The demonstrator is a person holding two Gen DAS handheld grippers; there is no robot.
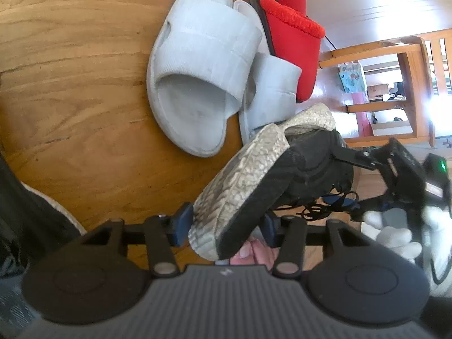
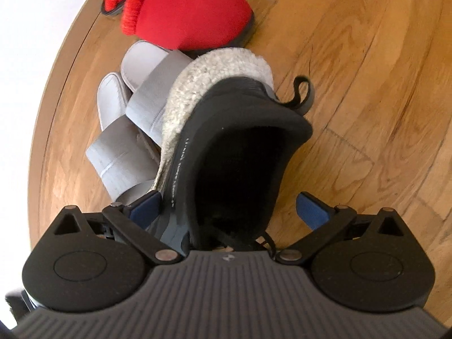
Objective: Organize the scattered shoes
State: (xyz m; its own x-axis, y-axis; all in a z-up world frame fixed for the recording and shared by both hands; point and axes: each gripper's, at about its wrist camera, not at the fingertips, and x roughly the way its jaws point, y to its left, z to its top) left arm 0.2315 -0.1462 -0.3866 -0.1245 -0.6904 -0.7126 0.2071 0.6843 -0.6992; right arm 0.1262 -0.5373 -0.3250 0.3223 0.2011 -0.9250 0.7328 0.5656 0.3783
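Note:
A black sneaker (image 1: 248, 175) with a speckled grey-white sole hangs tilted above the round wooden table (image 1: 70, 84). My left gripper (image 1: 226, 224) is shut on the toe end of its sole, with a blue pad on either side. In the right wrist view I look into the sneaker's (image 2: 243, 152) dark mouth. My right gripper (image 2: 230, 209) stands open around it: the left pad touches the shoe's side and the right pad is clear of it. Two grey slippers (image 1: 197, 65) (image 2: 127, 141) lie overlapped, with two red slippers (image 1: 288, 36) (image 2: 192, 14) beyond them.
The table's (image 2: 367, 70) curved edge runs close behind the slippers. A wooden chair frame (image 1: 409, 84) stands on the floor past that edge. A white-gloved hand (image 1: 392, 237) is at the right, and dark cloth (image 1: 17, 197) lies at the lower left.

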